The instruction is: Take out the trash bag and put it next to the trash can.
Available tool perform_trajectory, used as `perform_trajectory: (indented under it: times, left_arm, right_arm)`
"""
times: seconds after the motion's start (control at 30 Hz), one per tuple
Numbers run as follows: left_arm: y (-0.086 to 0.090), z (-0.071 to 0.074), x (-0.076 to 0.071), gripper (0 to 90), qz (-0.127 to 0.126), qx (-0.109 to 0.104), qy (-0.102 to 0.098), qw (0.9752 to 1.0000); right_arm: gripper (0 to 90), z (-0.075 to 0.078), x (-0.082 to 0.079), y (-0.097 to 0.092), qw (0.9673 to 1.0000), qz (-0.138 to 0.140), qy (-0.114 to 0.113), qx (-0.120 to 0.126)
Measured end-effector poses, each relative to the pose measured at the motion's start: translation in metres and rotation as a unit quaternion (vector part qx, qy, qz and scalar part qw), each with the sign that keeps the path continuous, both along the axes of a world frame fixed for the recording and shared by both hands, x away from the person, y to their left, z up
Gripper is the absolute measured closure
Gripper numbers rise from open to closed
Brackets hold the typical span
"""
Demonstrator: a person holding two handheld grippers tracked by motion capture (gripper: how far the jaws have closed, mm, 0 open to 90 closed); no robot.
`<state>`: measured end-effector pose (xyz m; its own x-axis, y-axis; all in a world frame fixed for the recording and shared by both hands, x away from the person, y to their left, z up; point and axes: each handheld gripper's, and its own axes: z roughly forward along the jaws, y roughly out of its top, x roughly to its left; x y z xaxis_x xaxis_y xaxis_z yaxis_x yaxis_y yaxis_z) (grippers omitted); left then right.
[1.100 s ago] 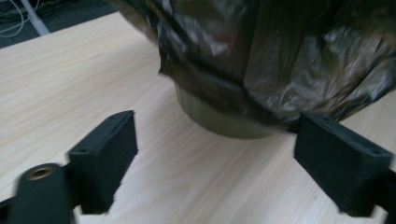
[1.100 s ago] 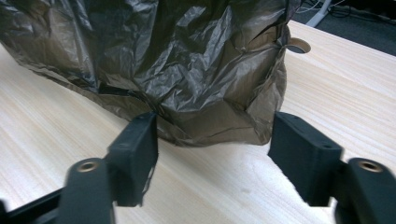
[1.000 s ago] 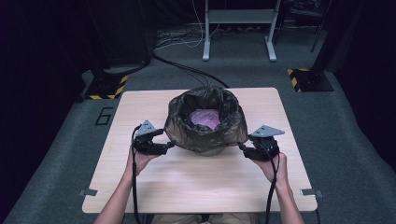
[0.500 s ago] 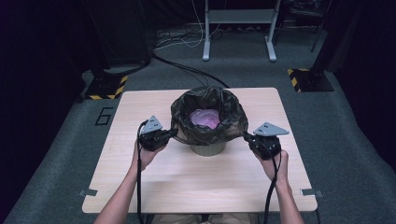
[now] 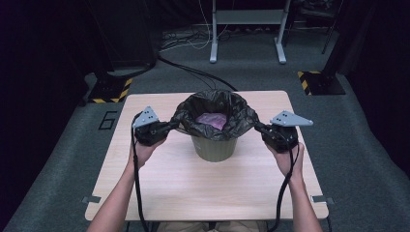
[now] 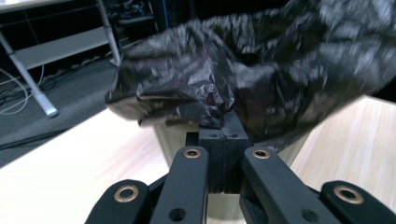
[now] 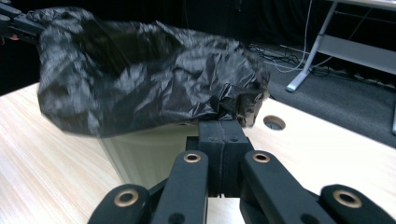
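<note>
Black bag (image 5: 215, 113) sits in the green bin (image 5: 214, 148); left tongs (image 5: 170, 126) and right tongs (image 5: 257, 127) pinch its rim. Pulling hard may rip it or tip the bin.

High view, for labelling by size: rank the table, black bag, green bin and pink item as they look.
1. table
2. black bag
3. green bin, though the bag hides its top
4. pink item, partly hidden

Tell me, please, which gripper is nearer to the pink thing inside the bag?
Left, slightly. The left gripper pinches the black bag at its left edge; the right gripper pinches its right edge, a bit farther from the pink thing.
</note>
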<state>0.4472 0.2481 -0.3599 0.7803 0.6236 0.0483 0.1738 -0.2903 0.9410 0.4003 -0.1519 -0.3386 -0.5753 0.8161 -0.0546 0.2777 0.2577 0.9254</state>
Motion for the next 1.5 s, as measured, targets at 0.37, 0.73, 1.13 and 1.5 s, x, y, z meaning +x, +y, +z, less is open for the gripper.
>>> perform_trajectory:
  times: [0.37, 0.73, 1.13, 1.5]
  left_arm:
    - [-0.001, 0.014, -0.008, 90.0, -0.036, 0.009, 0.003, 0.9993]
    - [0.016, 0.023, -0.015, 90.0, -0.038, -0.030, -0.001, 0.9989]
    - [0.003, 0.024, 0.058, 89.6, 0.053, 0.035, 0.055, 0.9965]
    - [0.003, 0.003, 0.083, 89.1, 0.077, 0.060, 0.100, 0.9902]
  right_arm:
    - [90.0, 0.012, 0.004, 0.012, 0.9998, 0.010, 0.015, -0.007]
    - [90.0, 0.015, -0.020, 0.002, 0.9999, 0.000, 0.004, 0.015]
    - [87.9, 0.012, 0.058, 0.006, 0.9968, -0.046, 0.063, -0.018]
    - [62.6, -0.009, 0.069, -0.002, 0.9941, -0.048, 0.097, -0.011]
